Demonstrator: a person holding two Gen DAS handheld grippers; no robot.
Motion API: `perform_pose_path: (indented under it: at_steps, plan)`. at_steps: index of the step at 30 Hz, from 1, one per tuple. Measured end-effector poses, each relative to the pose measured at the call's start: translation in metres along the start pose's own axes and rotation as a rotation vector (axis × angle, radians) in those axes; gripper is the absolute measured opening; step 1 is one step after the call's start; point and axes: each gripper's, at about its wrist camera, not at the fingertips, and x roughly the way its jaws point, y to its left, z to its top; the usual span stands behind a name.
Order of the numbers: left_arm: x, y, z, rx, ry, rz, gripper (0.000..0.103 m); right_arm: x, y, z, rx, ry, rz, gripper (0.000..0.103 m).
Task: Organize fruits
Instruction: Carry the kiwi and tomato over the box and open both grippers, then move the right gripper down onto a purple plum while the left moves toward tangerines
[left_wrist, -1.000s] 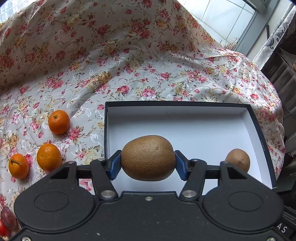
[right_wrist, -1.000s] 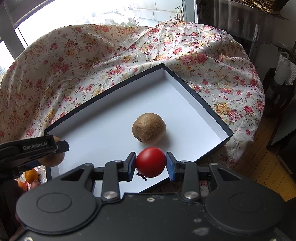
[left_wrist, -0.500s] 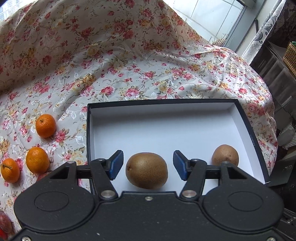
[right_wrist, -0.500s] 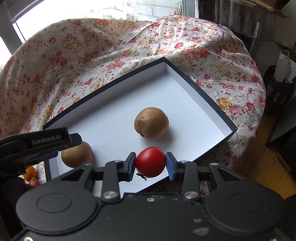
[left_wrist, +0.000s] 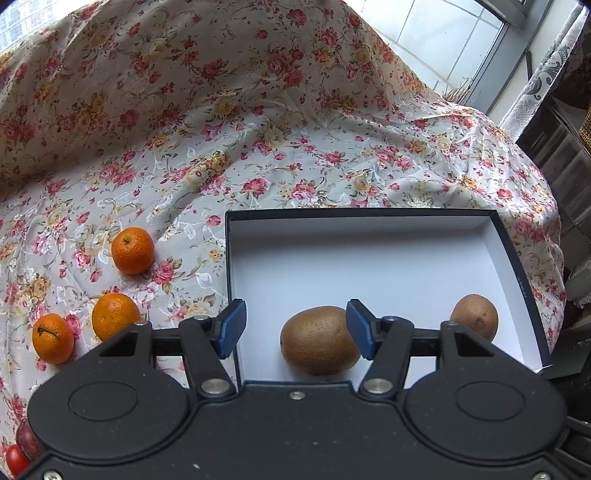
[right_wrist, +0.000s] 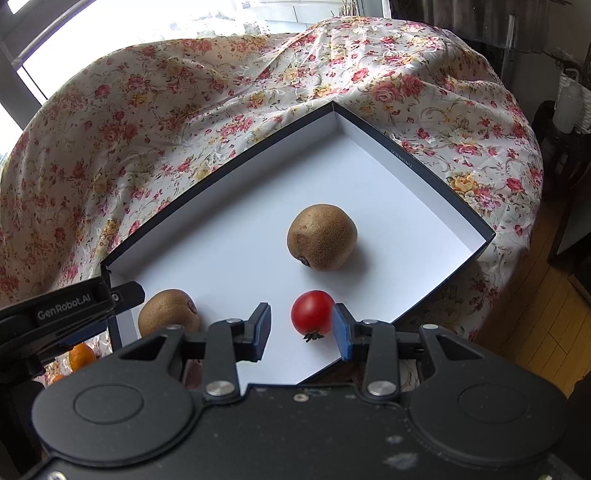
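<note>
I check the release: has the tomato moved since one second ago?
Yes. The tomato has left the right tool, now open, and lies on the box floor, below the kiwi.

Left wrist view: gripper body hides the near box (left_wrist: 517, 258) wall, the lower edge of the near kiwi (left_wrist: 319, 339), part of the far kiwi (left_wrist: 474, 316) and of one orange (left_wrist: 115, 315). A red fruit (left_wrist: 14, 459) and a dark one (left_wrist: 27, 439) sit cut off at the bottom-left. Right wrist view: an orange (right_wrist: 81, 356) mostly hidden behind the left gripper (right_wrist: 66, 314); box-wall print unreadable.
</note>
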Motion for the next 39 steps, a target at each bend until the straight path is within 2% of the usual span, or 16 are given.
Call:
perform_pose_path:
  at_steps: [5,12,18,31,39]
  plan:
    - [0.000,0.012,-0.001,-0.001,0.017,0.048,0.063,0.003,0.006,-0.001,0.014,0.007,-0.031,0.039]
    - [-0.008,0.041,0.002,-0.027,0.013,0.114,0.063,0.006,0.017,-0.003,0.021,0.026,-0.020,0.039]
    - [-0.011,0.078,0.006,-0.095,0.025,0.164,0.063,0.008,0.039,-0.007,-0.017,0.033,-0.011,0.039]
    - [-0.022,0.169,0.004,-0.262,0.057,0.255,0.063,0.010,0.105,-0.028,-0.114,0.043,0.050,0.039]
    - [-0.022,0.212,-0.004,-0.335,0.102,0.325,0.063,0.007,0.158,-0.052,-0.230,0.030,0.092,0.039]
